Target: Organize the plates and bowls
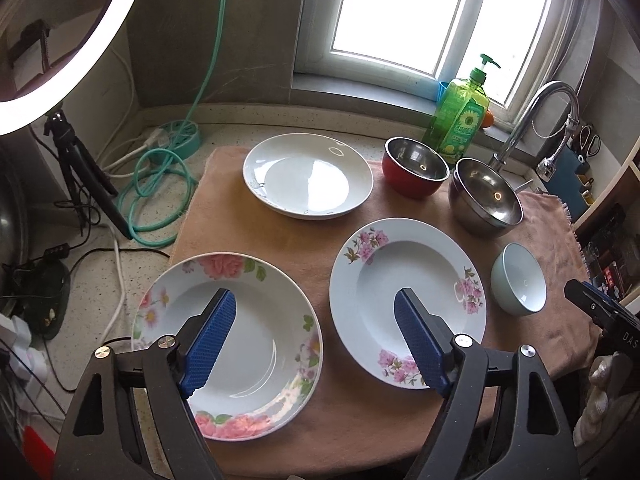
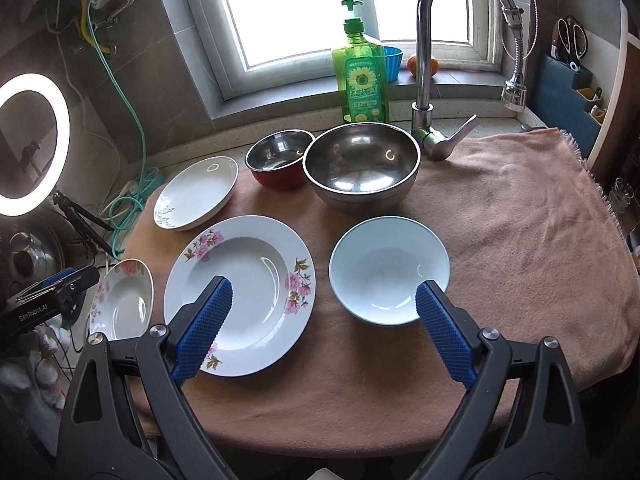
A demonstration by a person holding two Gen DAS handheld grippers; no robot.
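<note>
On a tan towel [image 1: 304, 236] lie three plates: a rose-patterned plate [image 1: 256, 344] at the near left, a pale blue plate with pink blossoms [image 1: 416, 272] [image 2: 248, 264] beside it, and a plain white plate [image 1: 308, 176] [image 2: 196, 194] behind. A red steel-lined bowl [image 1: 416, 168] [image 2: 280, 160], a large steel bowl [image 1: 486, 196] [image 2: 362, 166] and a pale blue bowl [image 1: 520, 280] [image 2: 388, 268] stand to the right. My left gripper [image 1: 316, 300] is open above the gap between the two near plates. My right gripper [image 2: 324, 286] is open, hovering between the blossom plate and the pale blue bowl.
A green soap bottle [image 2: 362, 76] and a tap [image 2: 430, 80] stand behind the bowls. A ring light [image 2: 34, 140] on a tripod, a green hose [image 1: 160, 184] and cables crowd the counter at the left. A knife block [image 2: 568, 92] stands at the right.
</note>
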